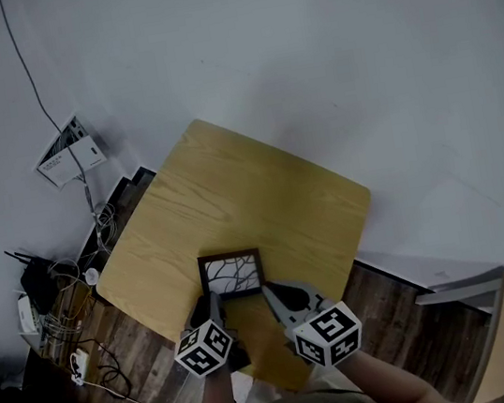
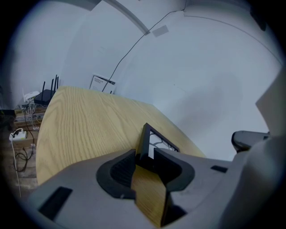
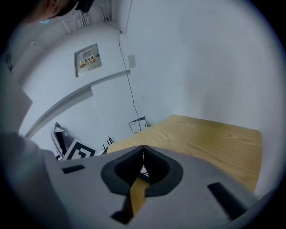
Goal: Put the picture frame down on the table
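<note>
Picture frame (image 1: 232, 276) is clamped at its near corners by left tool (image 1: 214, 298) and right tool (image 1: 268, 293), over the table (image 1: 259, 185).

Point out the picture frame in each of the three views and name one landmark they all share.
Head view: the picture frame is low centre, by the table's near edge.
Left gripper view: centre, seen nearly edge-on, held between the jaws.
Right gripper view: only a sliver, low centre between the jaws.
Shared landmark: the wooden table.
</note>
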Tool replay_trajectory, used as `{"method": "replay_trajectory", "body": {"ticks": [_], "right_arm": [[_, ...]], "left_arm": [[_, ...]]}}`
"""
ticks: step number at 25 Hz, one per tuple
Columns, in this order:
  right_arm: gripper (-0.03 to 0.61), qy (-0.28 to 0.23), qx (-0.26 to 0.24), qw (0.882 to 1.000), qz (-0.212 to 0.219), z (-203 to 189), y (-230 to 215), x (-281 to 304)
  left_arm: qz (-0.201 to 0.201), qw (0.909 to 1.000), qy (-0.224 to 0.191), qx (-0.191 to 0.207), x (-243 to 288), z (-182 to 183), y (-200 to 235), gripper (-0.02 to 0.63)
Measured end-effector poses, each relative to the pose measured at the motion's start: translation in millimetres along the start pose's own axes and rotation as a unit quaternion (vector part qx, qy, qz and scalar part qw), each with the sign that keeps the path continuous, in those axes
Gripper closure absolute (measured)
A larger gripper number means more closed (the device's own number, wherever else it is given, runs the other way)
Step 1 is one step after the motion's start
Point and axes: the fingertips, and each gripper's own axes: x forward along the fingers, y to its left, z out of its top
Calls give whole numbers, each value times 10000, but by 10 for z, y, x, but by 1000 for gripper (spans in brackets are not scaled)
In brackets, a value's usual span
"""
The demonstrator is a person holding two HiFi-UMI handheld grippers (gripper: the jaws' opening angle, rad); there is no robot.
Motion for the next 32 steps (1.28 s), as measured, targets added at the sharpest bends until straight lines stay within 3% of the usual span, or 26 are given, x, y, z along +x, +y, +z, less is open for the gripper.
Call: {"method": "replay_trajectory", "body": {"ticks": [15, 25, 32], "right_arm": [[578, -73, 35, 10000, -49, 9, 21, -50], [578, -106, 2, 9999, -58, -15, 87, -133], [578, -170, -52, 9998, -56, -38, 212, -235]], "left_arm": [[255, 9995, 71, 182, -17, -35, 19, 492], [133, 9995, -83, 279, -161, 33, -44, 483], [-46, 9988, -342, 359, -448, 179, -138, 548]]}}
